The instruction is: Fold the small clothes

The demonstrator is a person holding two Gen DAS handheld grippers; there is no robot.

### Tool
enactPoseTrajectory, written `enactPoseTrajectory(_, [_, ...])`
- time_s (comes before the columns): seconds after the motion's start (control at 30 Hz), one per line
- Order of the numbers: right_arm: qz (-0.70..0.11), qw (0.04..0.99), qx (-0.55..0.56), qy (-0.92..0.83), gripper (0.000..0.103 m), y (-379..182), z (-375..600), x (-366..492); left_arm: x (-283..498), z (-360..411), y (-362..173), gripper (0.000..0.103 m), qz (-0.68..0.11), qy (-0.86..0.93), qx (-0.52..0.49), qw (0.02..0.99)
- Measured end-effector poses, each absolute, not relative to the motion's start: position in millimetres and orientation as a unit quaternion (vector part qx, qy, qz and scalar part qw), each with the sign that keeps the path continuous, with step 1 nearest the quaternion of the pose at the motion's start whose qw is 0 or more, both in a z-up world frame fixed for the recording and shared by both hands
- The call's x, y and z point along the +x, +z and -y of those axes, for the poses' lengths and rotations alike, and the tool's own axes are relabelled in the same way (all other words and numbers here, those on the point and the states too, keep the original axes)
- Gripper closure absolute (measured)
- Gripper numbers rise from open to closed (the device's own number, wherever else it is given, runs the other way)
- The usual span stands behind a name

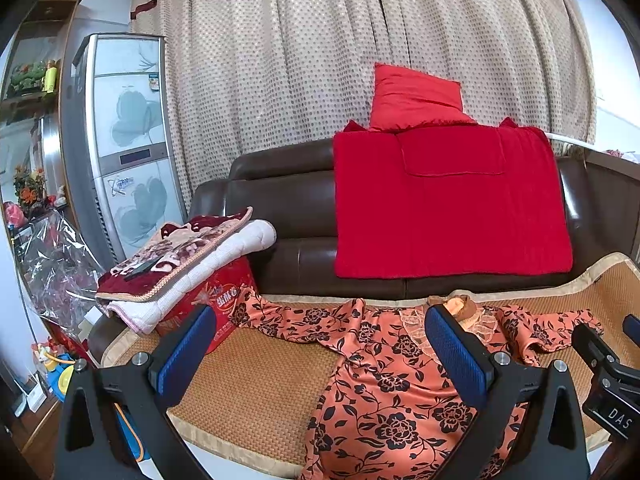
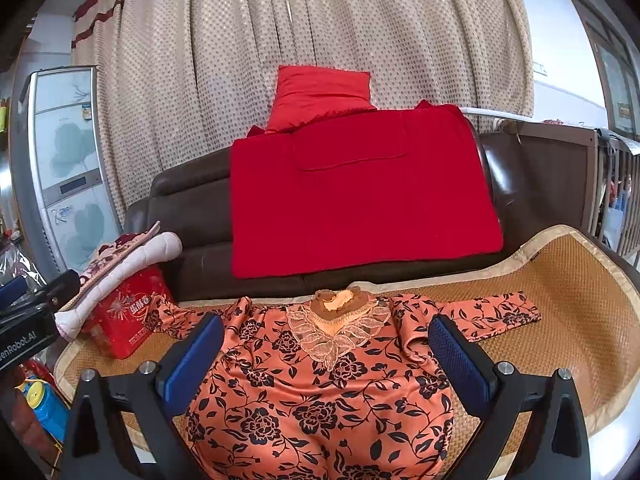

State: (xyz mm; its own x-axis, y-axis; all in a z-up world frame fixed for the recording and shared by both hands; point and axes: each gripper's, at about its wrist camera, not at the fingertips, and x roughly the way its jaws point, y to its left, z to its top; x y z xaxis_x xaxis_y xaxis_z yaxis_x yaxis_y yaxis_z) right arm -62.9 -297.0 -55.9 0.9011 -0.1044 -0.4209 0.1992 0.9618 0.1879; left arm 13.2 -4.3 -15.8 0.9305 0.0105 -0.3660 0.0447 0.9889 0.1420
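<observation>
You held both claws wide open and empty: left gripper (image 1: 320, 356), right gripper (image 2: 326, 354). The orange floral top (image 2: 320, 392) lay flat just ahead, sleeves spread, probably for folding.

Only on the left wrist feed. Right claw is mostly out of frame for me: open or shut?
Observer: Open. The right claw has its fingers spread wide over the floral top, gripping nothing.
Operator: The sleeve on that side? The claw blocks part of it.
Observer: That sleeve lies stretched out flat on the woven mat, cuff pointing to the right.
Operator: Collar? A finger blocks it here.
Observer: The lace collar faces up, roughly centred between the fingers.
</observation>
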Motion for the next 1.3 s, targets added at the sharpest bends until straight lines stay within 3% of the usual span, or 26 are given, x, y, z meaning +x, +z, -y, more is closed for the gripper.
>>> enactPoseTrajectory(0.9, [-0.238,0.957,0.141,-0.088,0.0,-86.6,321.5,-26.9,56.9,24.6,-44.3,0.0,-0.22,-0.01,0.092,0.971])
enactPoseTrajectory(1.1, [-0.241,0.945,0.205,-0.088,0.0,-120.7,380.0,-11.8,110.0,45.4,-99.6,0.0,-0.302,-0.054,0.103,0.946])
enactPoseTrajectory(1.3, [-0.237,0.9,0.299,-0.211,0.0,-180.5,520.3,-10.1,177.0,83.8,-177.7,0.0,-0.371,-0.06,0.121,0.919])
